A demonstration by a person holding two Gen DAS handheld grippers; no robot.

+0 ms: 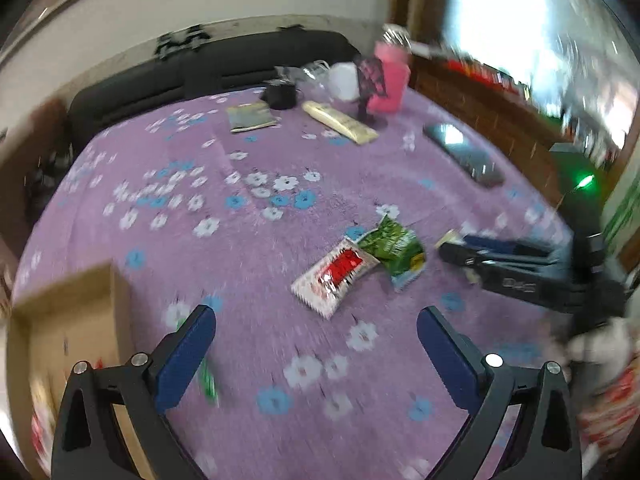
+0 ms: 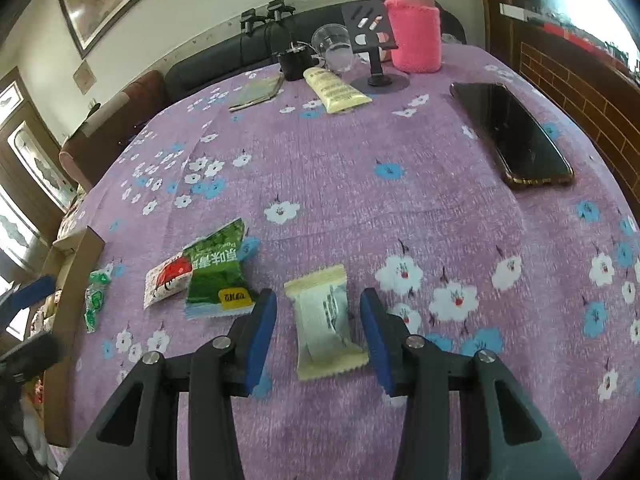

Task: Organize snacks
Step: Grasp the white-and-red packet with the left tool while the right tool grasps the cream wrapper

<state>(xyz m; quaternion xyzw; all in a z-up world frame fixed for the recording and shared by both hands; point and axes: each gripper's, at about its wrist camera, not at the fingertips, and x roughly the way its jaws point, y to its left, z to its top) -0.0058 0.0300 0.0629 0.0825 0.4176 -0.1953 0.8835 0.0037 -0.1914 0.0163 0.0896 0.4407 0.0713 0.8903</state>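
Straddling cream packet [image 2: 325,322], right hand-held gripper [image 2: 318,334] open, green packet [image 2: 216,270] beside, left hand-held gripper [image 1: 316,344] wide, empty.

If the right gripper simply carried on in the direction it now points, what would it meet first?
Most likely the cream-coloured snack packet, which already lies between the open right gripper's fingers; beyond it is bare tablecloth.

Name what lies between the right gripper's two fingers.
A pale yellow snack packet lies flat on the purple floral tablecloth between the open fingers of the right gripper, untouched by either; the right wrist view shows this.
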